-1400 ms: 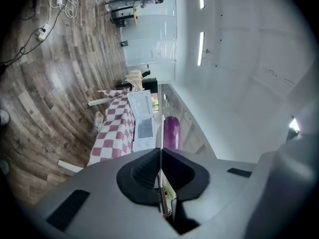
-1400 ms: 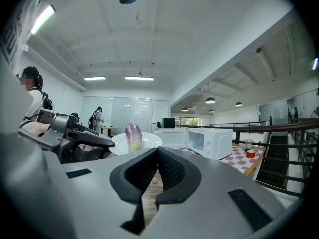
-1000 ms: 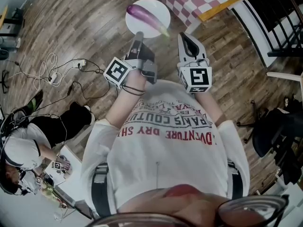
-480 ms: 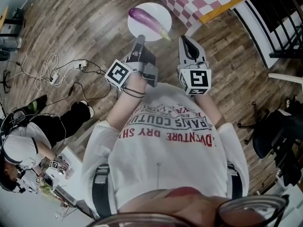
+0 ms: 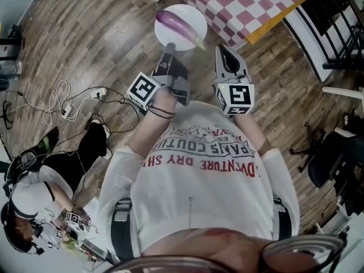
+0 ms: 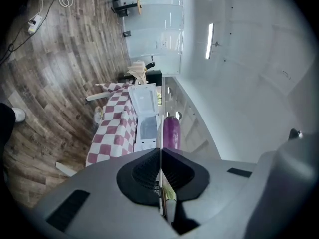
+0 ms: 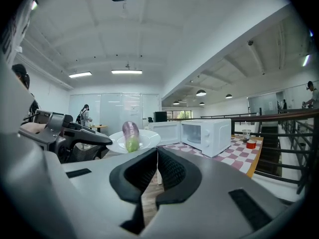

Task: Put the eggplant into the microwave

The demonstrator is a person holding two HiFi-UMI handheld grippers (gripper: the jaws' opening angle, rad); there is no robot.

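A purple eggplant (image 5: pixel 177 27) with a green stem lies on a white plate (image 5: pixel 193 17). My left gripper (image 5: pixel 168 46) is shut on the plate's near rim and holds it level over the wooden floor. The left gripper view shows the rim edge-on between the closed jaws (image 6: pixel 160 151), with the eggplant (image 6: pixel 172 132) beyond. My right gripper (image 5: pixel 227 54) is beside the plate, shut and empty. In the right gripper view the eggplant (image 7: pixel 130 134) is at the left and the white microwave (image 7: pixel 207 134) stands ahead on the checkered table, its door (image 7: pixel 167 132) swung open.
The red-and-white checkered table (image 5: pixel 244 1) is just ahead to the right, with a small red cup (image 7: pixel 250 144) on it. Cables (image 5: pixel 62 92) lie on the floor at the left. A seated person (image 5: pixel 34 192) is at lower left, an office chair (image 5: pixel 335 158) at right.
Both grippers and the plate with the eggplant have moved forward toward the checkered table, which now fills more of the top of the head view. The grip is unchanged.
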